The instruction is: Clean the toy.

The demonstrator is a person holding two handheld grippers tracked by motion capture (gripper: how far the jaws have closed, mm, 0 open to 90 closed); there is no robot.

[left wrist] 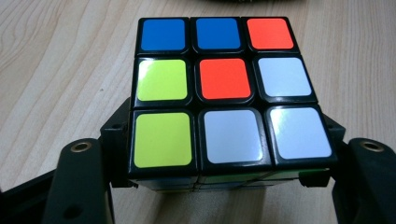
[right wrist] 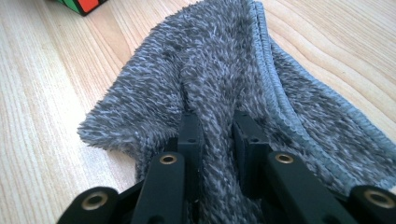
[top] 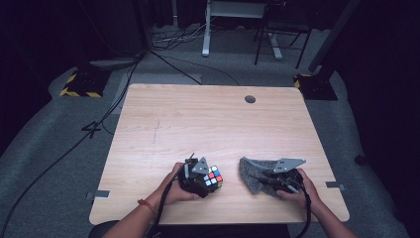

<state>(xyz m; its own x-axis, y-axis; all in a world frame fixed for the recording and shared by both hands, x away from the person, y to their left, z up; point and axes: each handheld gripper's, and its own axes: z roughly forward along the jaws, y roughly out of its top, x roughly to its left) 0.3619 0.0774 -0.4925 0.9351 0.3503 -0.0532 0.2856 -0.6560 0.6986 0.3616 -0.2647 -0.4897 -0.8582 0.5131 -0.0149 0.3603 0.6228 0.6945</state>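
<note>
Rubik's cube (left wrist: 223,100), clamped between the jaws of the left gripper (top: 199,174), rests on the wooden table (top: 208,119) close to its near edge, its upper face showing blue, red, yellow-green and white tiles. Just to the cube's right, still near that edge, the right gripper (right wrist: 215,133) pinches a fold of a grey fleecy cloth (right wrist: 219,70), which spreads on the tabletop. Farther off, a round grommet (top: 250,99) sits by the table's far edge.

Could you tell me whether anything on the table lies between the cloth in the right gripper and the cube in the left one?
Nothing visible does. The cloth, pinched in the right gripper, and the cube, clamped in the left gripper, are separated by bare table.
</note>
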